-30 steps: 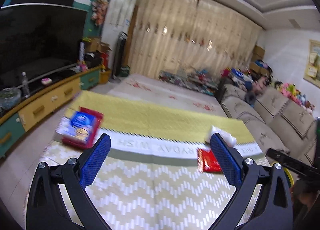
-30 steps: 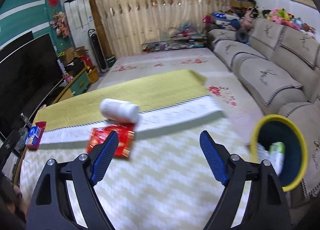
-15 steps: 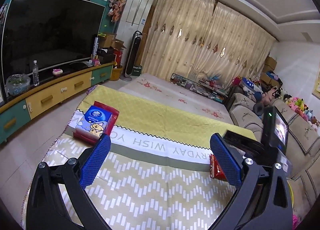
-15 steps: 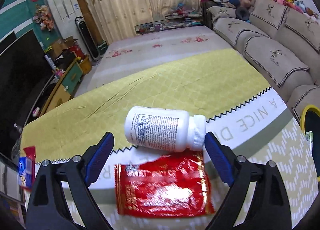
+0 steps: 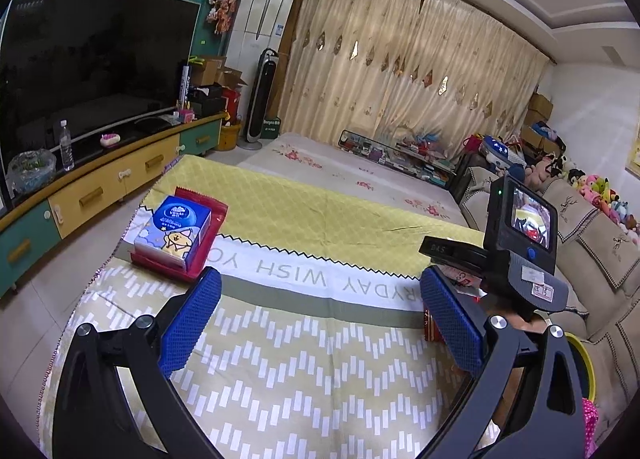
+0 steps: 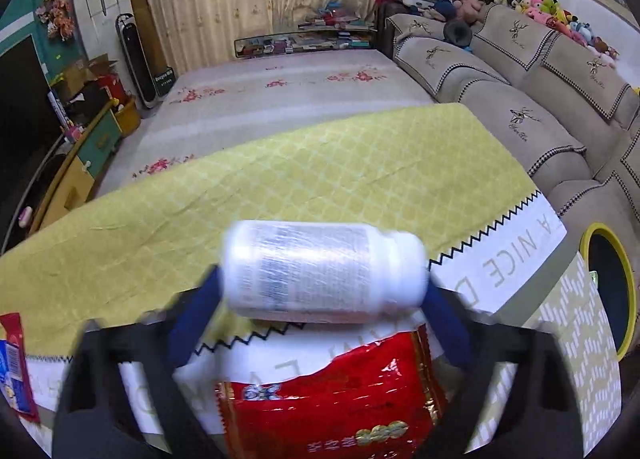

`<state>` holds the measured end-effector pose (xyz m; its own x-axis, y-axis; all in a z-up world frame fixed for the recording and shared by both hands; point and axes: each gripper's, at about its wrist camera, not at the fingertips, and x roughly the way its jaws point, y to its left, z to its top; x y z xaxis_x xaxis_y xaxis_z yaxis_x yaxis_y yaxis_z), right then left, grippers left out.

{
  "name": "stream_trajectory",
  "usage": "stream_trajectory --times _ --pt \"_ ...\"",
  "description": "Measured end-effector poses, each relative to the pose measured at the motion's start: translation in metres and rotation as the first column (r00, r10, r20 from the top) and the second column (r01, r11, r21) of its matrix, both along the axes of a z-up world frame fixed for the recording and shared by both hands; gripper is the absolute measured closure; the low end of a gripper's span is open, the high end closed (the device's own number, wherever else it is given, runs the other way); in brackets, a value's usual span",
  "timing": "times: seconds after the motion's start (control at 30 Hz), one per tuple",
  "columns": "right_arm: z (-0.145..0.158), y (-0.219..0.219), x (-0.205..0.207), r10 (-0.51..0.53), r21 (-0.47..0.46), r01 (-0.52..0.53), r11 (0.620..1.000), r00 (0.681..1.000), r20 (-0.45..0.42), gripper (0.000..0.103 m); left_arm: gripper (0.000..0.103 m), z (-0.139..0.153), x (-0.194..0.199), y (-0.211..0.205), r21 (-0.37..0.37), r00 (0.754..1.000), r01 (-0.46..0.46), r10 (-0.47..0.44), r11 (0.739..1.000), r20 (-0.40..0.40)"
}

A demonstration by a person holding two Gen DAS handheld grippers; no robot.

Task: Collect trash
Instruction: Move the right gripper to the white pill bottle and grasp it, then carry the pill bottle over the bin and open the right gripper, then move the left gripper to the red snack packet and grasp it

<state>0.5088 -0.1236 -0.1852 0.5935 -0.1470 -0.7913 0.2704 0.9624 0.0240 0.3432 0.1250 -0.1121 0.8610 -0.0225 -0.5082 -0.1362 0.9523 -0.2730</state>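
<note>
A white pill bottle [image 6: 324, 271] lies on its side on the yellow tablecloth [image 6: 280, 163], just beyond a red snack packet [image 6: 332, 399]. My right gripper [image 6: 324, 293] reaches down over the packet with the bottle lengthwise between its blue pads. Its jaws are closing, and the pads meet the bottle's base and cap. My left gripper [image 5: 320, 287] hovers open above the patterned part of the cloth, nothing between its fingers. A blue tissue pack on a red packet [image 5: 176, 227] sits at the cloth's left edge. The right tool's camera body [image 5: 520, 243] hides the bottle in the left wrist view.
A round bin with a yellow rim [image 6: 628, 279] stands on the floor off the table's right end, beside the beige sofa [image 6: 520, 107]. A TV cabinet [image 5: 100, 183] runs along the left. A floral mat [image 6: 280, 79] lies beyond the table.
My right gripper swung left from the bin, came down over the red packet and narrowed its jaws onto the bottle. Its camera body entered the left wrist view.
</note>
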Motion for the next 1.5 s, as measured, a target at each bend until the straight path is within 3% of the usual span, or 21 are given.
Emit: stream_trajectory --times 0.2,0.37,0.47,0.6,0.83,1.03,1.17,1.3,1.5 --pt "0.013 -0.004 -0.031 0.061 0.033 -0.062 0.998 0.997 0.045 0.023 0.005 -0.002 0.003 0.001 0.006 1.0 0.004 -0.004 1.0 -0.006" --pt "0.039 -0.023 -0.088 0.129 0.021 -0.133 0.991 0.983 0.134 0.023 0.005 -0.004 0.004 0.001 0.012 1.0 0.008 -0.008 1.0 -0.014" --pt "0.049 -0.052 -0.122 0.122 -0.006 -0.122 0.992 0.978 0.171 0.023 0.005 -0.006 0.005 -0.002 0.022 1.0 0.019 -0.019 1.0 -0.02" --pt "0.053 -0.115 -0.167 0.052 -0.035 -0.046 0.998 0.981 0.188 0.023 0.005 -0.006 0.005 -0.009 0.041 0.999 0.036 -0.035 0.999 -0.02" --pt "0.038 -0.254 -0.211 -0.183 -0.055 0.193 0.98 0.973 0.141 0.023 0.005 -0.007 0.005 -0.034 0.082 0.991 0.135 -0.133 0.987 -0.027" --pt "0.016 -0.338 -0.216 -0.308 -0.022 0.311 0.95 0.947 0.085 0.023 0.005 -0.011 0.009 -0.069 0.104 0.962 0.271 -0.265 0.957 -0.071" --pt "-0.003 -0.369 -0.209 -0.354 -0.01 0.355 0.935 0.934 0.049 0.023 0.005 -0.013 0.012 -0.108 0.158 0.923 0.382 -0.366 0.91 -0.124" --pt "-0.008 -0.384 -0.211 -0.365 0.012 0.364 0.931 0.929 0.063 0.018 0.005 -0.017 0.021 -0.136 0.181 0.886 0.457 -0.427 0.871 -0.18" --pt "-0.003 -0.387 -0.219 -0.311 0.037 0.309 0.95 0.946 0.094 0.018 0.005 -0.028 0.053 -0.149 0.175 0.862 0.483 -0.431 0.858 -0.267"
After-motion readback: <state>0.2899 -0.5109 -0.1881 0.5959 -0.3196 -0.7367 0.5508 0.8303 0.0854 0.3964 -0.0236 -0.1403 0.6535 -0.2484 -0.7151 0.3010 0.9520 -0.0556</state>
